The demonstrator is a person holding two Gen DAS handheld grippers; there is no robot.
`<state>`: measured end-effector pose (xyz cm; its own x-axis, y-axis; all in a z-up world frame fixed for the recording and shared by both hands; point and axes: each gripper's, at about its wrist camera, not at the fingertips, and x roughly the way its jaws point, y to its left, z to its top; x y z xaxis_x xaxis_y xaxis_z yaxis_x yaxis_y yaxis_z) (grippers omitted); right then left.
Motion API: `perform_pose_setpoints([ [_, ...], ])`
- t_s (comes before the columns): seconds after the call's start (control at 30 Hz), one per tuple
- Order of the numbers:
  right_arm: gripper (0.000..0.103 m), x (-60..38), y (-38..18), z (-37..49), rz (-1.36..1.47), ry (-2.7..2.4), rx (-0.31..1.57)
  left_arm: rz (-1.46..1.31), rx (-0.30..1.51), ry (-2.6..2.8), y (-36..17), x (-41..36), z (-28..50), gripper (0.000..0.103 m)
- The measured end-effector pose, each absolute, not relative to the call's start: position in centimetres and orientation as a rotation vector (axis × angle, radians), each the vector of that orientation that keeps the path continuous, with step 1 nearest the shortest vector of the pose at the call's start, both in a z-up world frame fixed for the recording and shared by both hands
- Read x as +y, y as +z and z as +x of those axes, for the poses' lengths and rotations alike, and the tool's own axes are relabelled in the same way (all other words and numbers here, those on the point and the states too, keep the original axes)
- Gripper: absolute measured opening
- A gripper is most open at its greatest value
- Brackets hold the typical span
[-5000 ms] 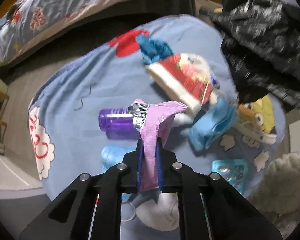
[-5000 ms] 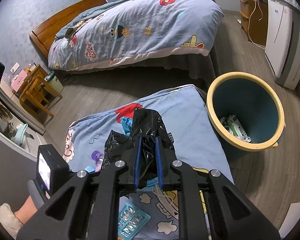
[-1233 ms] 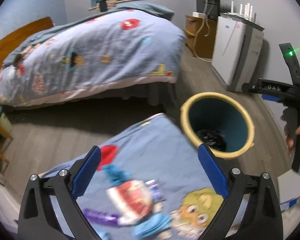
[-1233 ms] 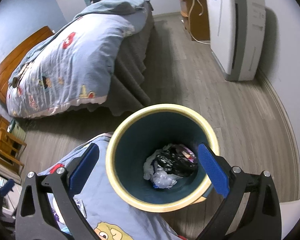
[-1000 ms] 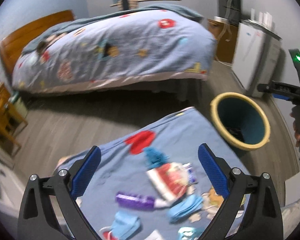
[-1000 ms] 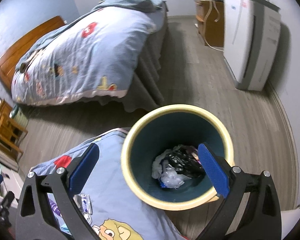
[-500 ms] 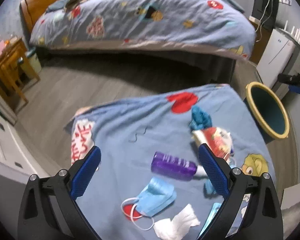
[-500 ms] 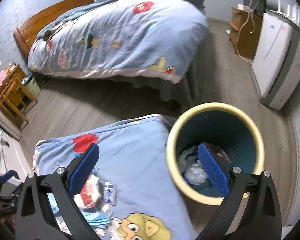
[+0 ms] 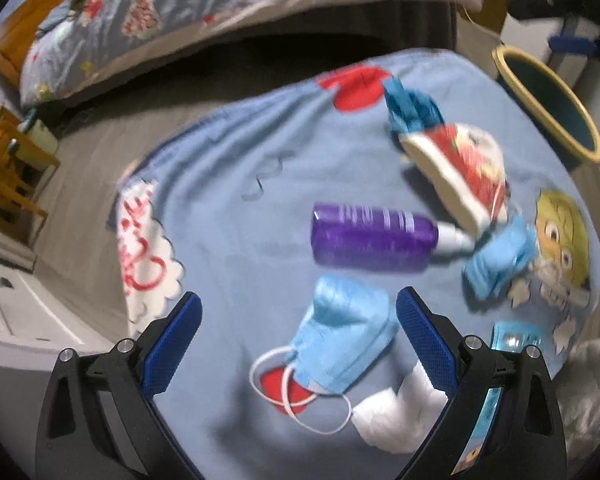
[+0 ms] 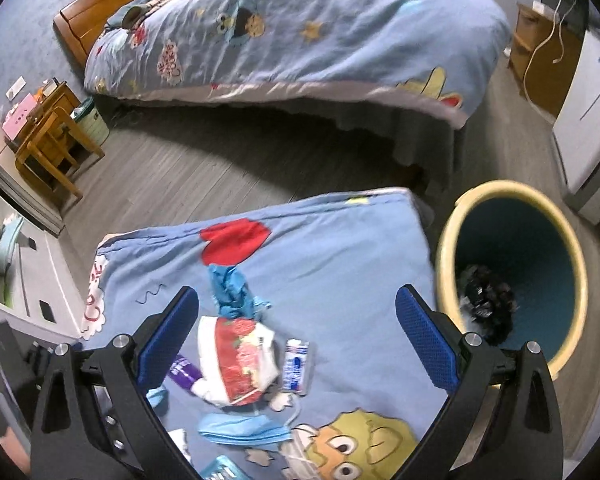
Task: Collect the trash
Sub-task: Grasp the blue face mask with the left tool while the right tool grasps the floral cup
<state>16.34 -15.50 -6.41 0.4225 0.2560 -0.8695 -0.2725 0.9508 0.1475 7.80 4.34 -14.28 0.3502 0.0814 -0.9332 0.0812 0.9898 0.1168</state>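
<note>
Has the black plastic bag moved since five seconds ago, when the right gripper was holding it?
Yes. The black plastic bag now lies inside the bin, beside the blue cloth, no longer above it.

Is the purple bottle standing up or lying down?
Lying down. The purple bottle rests on its side on the blue blanket, its white cap end toward the red snack bag.

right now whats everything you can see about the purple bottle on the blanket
The purple bottle lies on its side on the blue cartoon blanket. It looks like translucent purple plastic with white printed lines, and a pale neck or cap end points toward the red and white wrapper, which overlaps that end. A blue face mask lies just below it, apart. The right wrist view shows only a sliver. Neither gripper touches it.
</note>
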Motion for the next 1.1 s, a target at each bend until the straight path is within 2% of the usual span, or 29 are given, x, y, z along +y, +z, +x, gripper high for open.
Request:
perform_pose_setpoints([
  [0.37, 0.097, -12.4, -10.4, 15.7, -0.097, 0.366, 1.216, 0.188, 1.311, -0.075, -17.6, 4.2, 7.8, 0.094],
  [0.4, 0.097, -12.2, -10.9, 15.6, -0.1, 0.368, 1.234, 0.182, 1.317, -0.082, -17.7, 4.2, 7.8, 0.089],
  [0.43, 0.097, -12.2, -11.3, 15.6, -0.102, 0.368, 1.246, 0.17, 1.329, -0.101, -17.9, 4.1, 7.9, 0.076],
  [0.47, 0.097, -12.2, -11.7, 15.6, -0.106, 0.366, 1.261, 0.162, 1.341, -0.115, -18.1, 4.1, 8.0, 0.068],
  [0.5, 0.097, -12.1, -12.0, 15.7, -0.112, 0.365, 1.271, 0.152, 1.355, -0.135, -18.2, 3.9, 8.1, 0.053],
  [0.53, 0.097, -12.1, -12.4, 15.7, -0.118, 0.364, 1.28, 0.147, 1.36, -0.145, -18.3, 3.9, 8.1, 0.047],
  [0.57, 0.097, -12.1, -12.6, 15.7, -0.123, 0.364, 1.288, 0.146, 1.361, -0.159, -18.2, 3.7, 8.1, 0.044],
  [0.63, 0.097, -12.0, -13.0, 15.7, -0.124, 0.368, 1.303, 0.146, 1.355, -0.173, -17.8, 3.6, 8.1, 0.028],
  [0.77, 0.096, -11.7, -13.7, 15.5, -0.117, 0.381, 1.326, 0.053, 1.297, -0.163, -15.2, 4.8, 8.6, 0.025],
  [0.9, 0.087, -11.7, -14.4, 15.6, -0.095, 0.387, 1.356, -0.015, 1.212, -0.127, -12.5, 6.1, 8.9, 0.024],
  [1.07, 0.062, -12.2, -15.7, 15.9, -0.031, 0.383, 1.416, -0.038, 1.167, -0.112, -11.0, 6.4, 8.9, 0.024],
  [1.1, 0.052, -12.2, -15.9, 15.9, -0.028, 0.385, 1.423, -0.039, 1.167, -0.112, -10.9, 6.5, 9.0, 0.024],
])
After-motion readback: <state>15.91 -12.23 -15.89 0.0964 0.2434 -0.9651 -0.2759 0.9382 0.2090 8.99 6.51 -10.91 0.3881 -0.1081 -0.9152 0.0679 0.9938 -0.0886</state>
